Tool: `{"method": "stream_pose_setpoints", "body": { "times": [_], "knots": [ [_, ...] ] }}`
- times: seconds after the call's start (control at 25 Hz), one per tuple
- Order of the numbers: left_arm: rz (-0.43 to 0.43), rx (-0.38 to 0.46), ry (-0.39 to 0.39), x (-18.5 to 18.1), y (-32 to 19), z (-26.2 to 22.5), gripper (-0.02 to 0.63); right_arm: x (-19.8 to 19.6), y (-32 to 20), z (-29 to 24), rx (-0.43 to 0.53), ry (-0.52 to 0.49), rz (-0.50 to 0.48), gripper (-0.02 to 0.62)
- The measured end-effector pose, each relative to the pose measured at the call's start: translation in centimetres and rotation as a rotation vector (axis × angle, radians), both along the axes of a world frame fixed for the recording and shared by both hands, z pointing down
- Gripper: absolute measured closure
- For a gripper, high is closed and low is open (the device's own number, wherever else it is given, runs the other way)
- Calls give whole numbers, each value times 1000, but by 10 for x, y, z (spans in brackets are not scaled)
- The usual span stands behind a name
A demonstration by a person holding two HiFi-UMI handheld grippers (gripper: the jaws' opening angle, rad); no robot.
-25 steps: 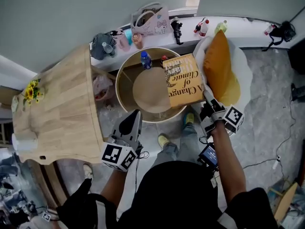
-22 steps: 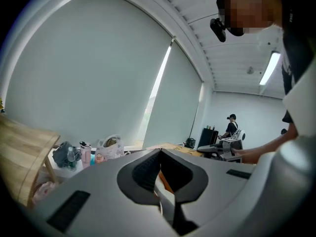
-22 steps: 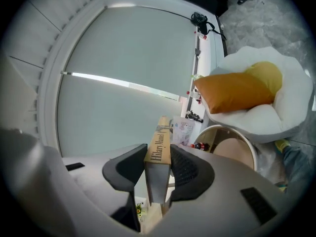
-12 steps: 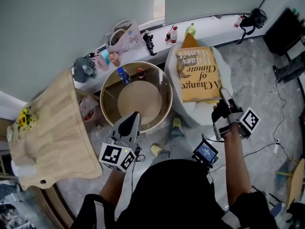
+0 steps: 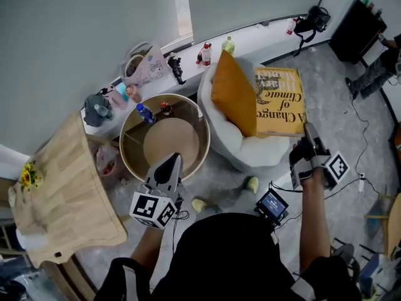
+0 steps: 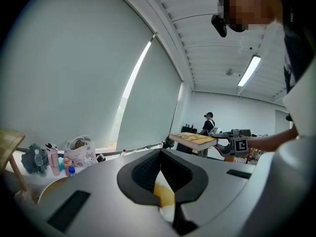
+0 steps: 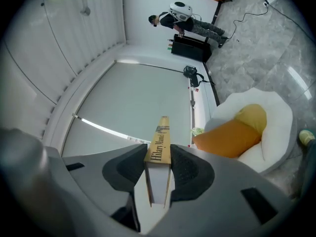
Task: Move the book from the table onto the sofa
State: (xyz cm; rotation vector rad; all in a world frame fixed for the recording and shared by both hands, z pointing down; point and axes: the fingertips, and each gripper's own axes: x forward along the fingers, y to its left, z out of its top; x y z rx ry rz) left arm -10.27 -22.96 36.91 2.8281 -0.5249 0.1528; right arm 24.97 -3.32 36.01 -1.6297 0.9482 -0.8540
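Note:
The book (image 5: 279, 102), yellow-covered and thick, hangs flat in the air over the right side of the white round sofa (image 5: 247, 148), beside its orange cushion (image 5: 233, 93). My right gripper (image 5: 307, 144) is shut on the book's near edge. In the right gripper view the book's spine (image 7: 161, 135) stands between the right gripper's (image 7: 158, 152) pads, with the sofa (image 7: 274, 127) and cushion (image 7: 232, 135) ahead at the right. My left gripper (image 5: 172, 160) is shut and empty by the round table. In the left gripper view the left gripper (image 6: 160, 154) points towards the book (image 6: 193, 140).
A round wooden table (image 5: 164, 144) with small bottles (image 5: 144, 113) stands left of the sofa. A light wooden table (image 5: 56, 193) lies further left. The window ledge carries a bag (image 5: 143, 68) and bottles. A person (image 5: 376, 68) and a black cabinet (image 5: 354, 30) are at the far right. Cables cross the floor.
My right gripper has carried the book rightward and up, from the round table's edge to above the sofa, past the cushion. My left gripper stayed shut and drifted along with the turn.

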Motion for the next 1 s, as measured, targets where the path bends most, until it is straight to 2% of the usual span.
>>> {"method": "stream_pose_setpoints", "body": {
  "times": [0.08, 0.32, 0.68, 0.84, 1.0],
  "knots": [
    [15, 6, -3, 20, 7, -3, 592, 19, 10, -6, 11, 11, 11, 442],
    [76, 41, -16, 128, 53, -31, 592, 112, 59, -27, 30, 31, 22, 442],
    [66, 34, -44, 280, 97, -37, 592, 231, 81, -15, 48, 37, -84, 442],
    [54, 36, -56, 327, 109, -40, 592, 272, 80, -2, 58, 41, -135, 442],
    [33, 38, -78, 356, 97, -50, 592, 298, 59, 3, 48, 24, -174, 442]
  ]
}}
